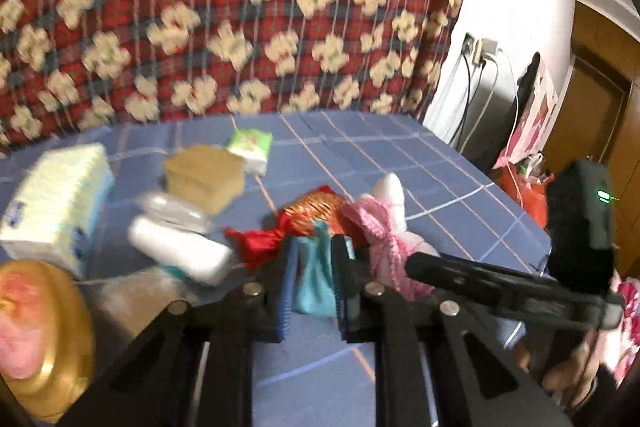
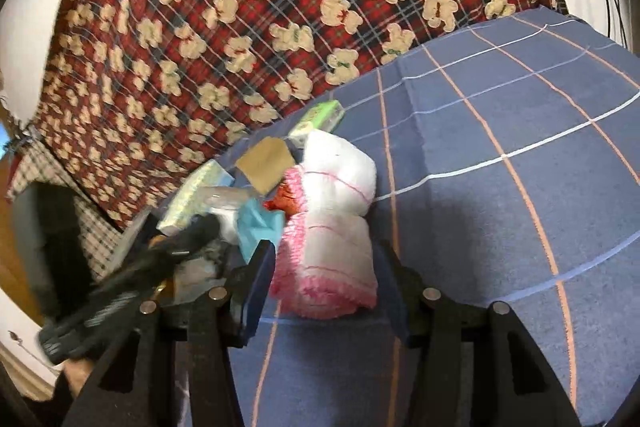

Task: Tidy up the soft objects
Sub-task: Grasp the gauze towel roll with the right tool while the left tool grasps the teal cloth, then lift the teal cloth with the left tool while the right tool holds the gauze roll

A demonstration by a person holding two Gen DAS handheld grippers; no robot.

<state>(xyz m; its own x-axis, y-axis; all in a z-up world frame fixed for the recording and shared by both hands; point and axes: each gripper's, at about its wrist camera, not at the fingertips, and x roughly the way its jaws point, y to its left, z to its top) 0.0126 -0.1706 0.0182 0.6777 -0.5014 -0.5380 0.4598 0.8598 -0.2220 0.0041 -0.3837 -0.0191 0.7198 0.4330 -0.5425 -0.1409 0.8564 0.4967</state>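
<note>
**Left wrist and right wrist views: teal cloth pinched, pink-edged towel roll between wider jaws**

Left wrist view, nearest first: the left gripper [image 1: 314, 267] has its jaws drawn nearly together, pads pressing on a small teal cloth [image 1: 314, 289] that bunches up between them above the blue checked bedsheet [image 1: 440, 163]. Just beyond the teal cloth lies a red and gold pouch [image 1: 308, 217]; to the right of the teal cloth sits the pink-edged white towel roll [image 1: 384, 227], with the right gripper [image 2: 324, 291] standing around it. Left of the teal cloth lie a white plastic-wrapped pack [image 1: 180, 251] and, at the frame edge, a gold round tin [image 1: 52, 331]. Farther back from the teal cloth are a tan box [image 1: 206, 179], a tissue pack [image 1: 56, 207] and a green tissue packet [image 1: 250, 147], then the red plaid teddy-bear blanket [image 1: 240, 7] behind.

Right wrist view: the right gripper's jaws stand about half open on either side of the towel roll [image 2: 332, 267]; the left pad is at its pink fringe, but whether both pads press it I cannot tell. The teal cloth [image 2: 256, 227] shows just left of the roll.
</note>
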